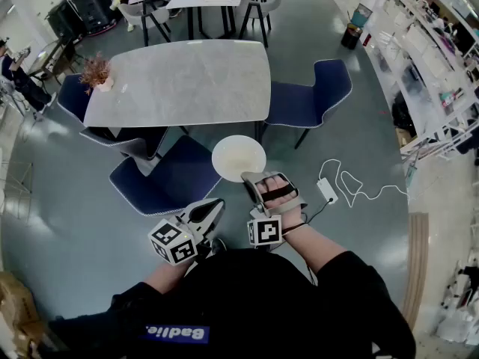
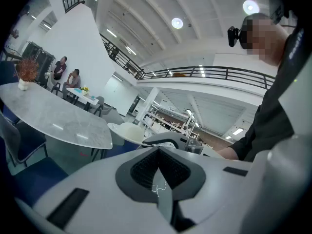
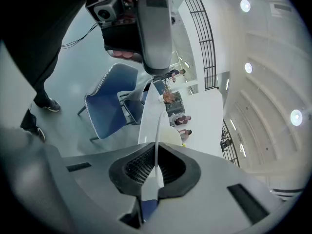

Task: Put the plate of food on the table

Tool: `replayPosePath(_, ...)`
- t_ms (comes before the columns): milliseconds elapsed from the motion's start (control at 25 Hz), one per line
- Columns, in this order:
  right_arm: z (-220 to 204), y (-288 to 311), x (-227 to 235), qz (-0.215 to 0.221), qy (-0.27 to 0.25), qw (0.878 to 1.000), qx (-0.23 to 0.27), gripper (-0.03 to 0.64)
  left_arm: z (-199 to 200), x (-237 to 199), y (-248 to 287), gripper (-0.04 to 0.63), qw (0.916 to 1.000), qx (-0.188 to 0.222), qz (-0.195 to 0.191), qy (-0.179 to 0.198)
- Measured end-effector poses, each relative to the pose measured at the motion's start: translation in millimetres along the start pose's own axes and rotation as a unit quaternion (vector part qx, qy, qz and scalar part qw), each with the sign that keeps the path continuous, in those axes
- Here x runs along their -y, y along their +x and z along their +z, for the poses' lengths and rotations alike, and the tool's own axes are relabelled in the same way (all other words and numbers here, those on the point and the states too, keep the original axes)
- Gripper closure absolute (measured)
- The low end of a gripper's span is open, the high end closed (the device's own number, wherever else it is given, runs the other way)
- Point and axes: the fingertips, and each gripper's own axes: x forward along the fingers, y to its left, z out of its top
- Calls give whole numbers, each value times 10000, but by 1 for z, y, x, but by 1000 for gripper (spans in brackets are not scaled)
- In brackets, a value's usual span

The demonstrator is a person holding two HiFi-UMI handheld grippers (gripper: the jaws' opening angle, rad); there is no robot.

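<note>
Plate: round white plate (image 1: 238, 158), pale inside, food too faint to make out, was above the floor beside a blue chair (image 1: 174, 176), short of the grey tabletop (image 1: 179, 81).
Handling: likely stiff, light, slick and breakable; best gripped at the rim and held level.
Right claw (image 1: 252, 177): pinched nearly closed on the plate's near rim.
Left claw (image 1: 214, 203): jaws together, holding nothing.

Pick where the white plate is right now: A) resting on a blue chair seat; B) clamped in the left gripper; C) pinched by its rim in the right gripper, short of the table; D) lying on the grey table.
C: the right gripper is shut on the rim of the plate, which sits short of the near edge of the table.
</note>
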Motion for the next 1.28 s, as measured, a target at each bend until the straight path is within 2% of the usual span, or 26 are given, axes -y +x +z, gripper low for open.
replayPosePath(880, 4, 0, 17, -227, -70, 9995, 204, 597, -1, 2, -3, 588, 9998, 51, 196, 31)
replayPosePath(1280, -16, -1, 33, -369, -132, 9984, 398, 598, 3, 11, 17, 588, 9991, 132, 393, 42)
